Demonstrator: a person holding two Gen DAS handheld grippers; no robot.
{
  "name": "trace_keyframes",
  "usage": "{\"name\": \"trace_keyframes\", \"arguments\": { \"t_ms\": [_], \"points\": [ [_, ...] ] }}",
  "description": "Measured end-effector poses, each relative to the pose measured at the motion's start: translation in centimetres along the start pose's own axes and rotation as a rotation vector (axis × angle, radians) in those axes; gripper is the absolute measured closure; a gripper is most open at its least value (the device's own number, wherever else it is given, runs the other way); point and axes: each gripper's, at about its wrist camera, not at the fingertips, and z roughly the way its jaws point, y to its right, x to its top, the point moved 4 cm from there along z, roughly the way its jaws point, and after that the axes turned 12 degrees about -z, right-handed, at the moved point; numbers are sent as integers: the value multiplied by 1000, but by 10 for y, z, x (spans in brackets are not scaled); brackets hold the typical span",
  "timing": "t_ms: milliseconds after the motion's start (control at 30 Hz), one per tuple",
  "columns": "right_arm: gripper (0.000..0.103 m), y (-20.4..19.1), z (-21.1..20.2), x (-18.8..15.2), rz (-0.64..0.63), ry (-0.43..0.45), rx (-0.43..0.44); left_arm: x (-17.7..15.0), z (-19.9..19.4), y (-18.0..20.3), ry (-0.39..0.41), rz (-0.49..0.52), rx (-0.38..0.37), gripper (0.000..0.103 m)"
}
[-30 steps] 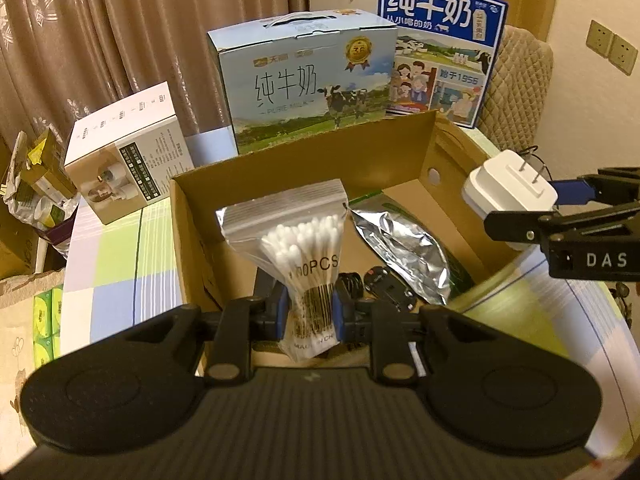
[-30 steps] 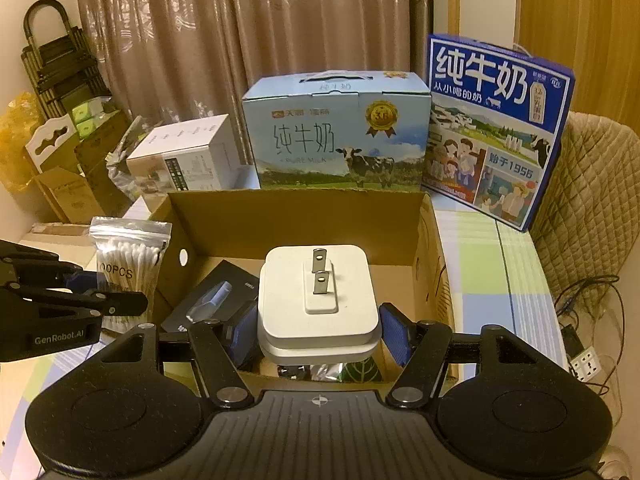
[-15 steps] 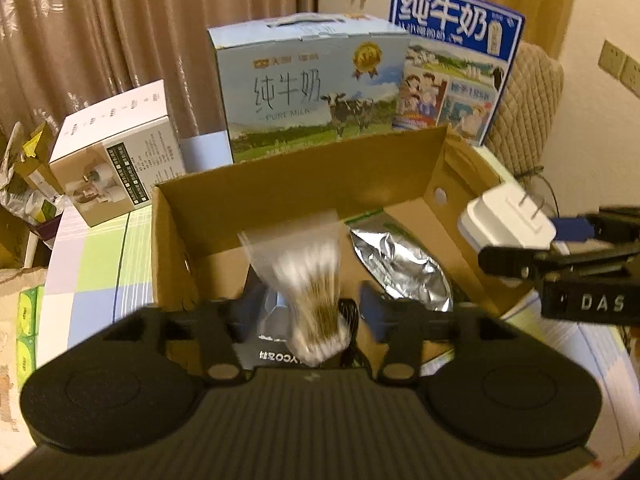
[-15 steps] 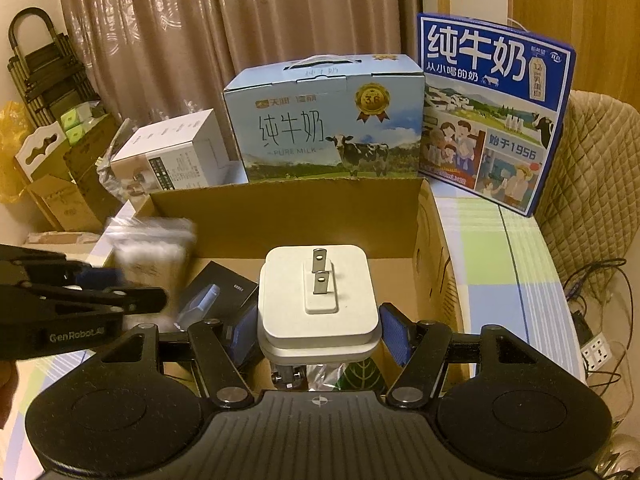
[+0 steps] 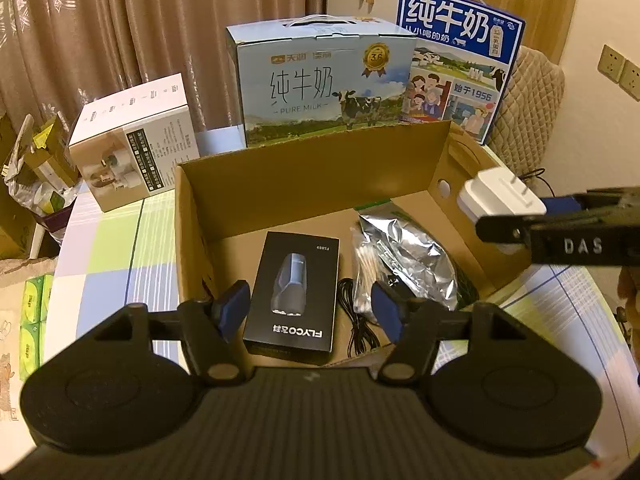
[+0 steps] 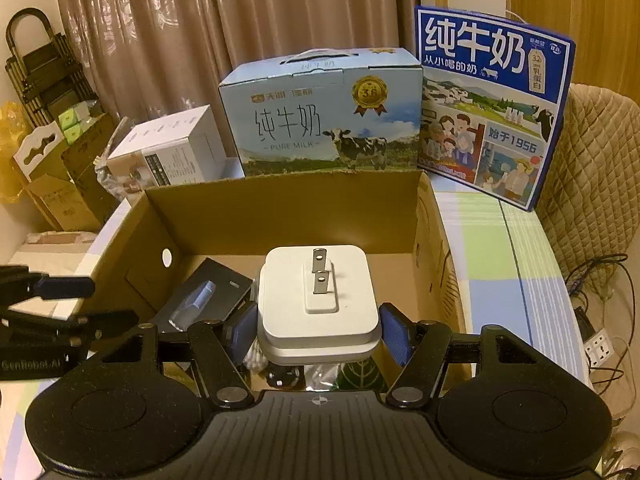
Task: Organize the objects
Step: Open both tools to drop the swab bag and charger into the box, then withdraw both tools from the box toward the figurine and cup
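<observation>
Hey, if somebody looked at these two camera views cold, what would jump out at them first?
Probably the white plug adapter, prongs up, clamped in the right gripper above the open cardboard box. Next, the black FLYCO box lying flat on the box floor between the fingers of the open left gripper, with a crinkled silver foil pouch to its right. Behind stand two bright blue milk cartons.

The cardboard box [image 5: 304, 184] is plain brown. Inside lie a black carton [image 5: 294, 292] with grey print and a crinkled silver foil pouch [image 5: 404, 252]. The plug [image 6: 318, 300] is white. The worktop [image 5: 108, 248] cloth shows green, blue and white checks. The curtain [image 5: 120, 28] is brown.
</observation>
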Motion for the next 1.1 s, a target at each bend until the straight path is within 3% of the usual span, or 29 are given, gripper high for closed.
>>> {"name": "trace_keyframes", "arguments": {
  "t_ms": [133,233,467,733,1100],
  "points": [
    [41,-3,0,6,2,61,33,-3,-2,-1,1,-8,-2,36],
    [23,-3,-7,8,11,128,37,-6,-9,-2,11,-19,-6,34],
    [22,-5,-30,0,39,127,41,-23,-34,-6,35,-60,-13,26],
    [22,-19,-79,-38,76,108,13,-64,-77,-12,21,-114,-14,21],
    [22,-64,-167,-117,105,109,7,-133,-155,-6,29,-171,-35,10]
  ]
}}
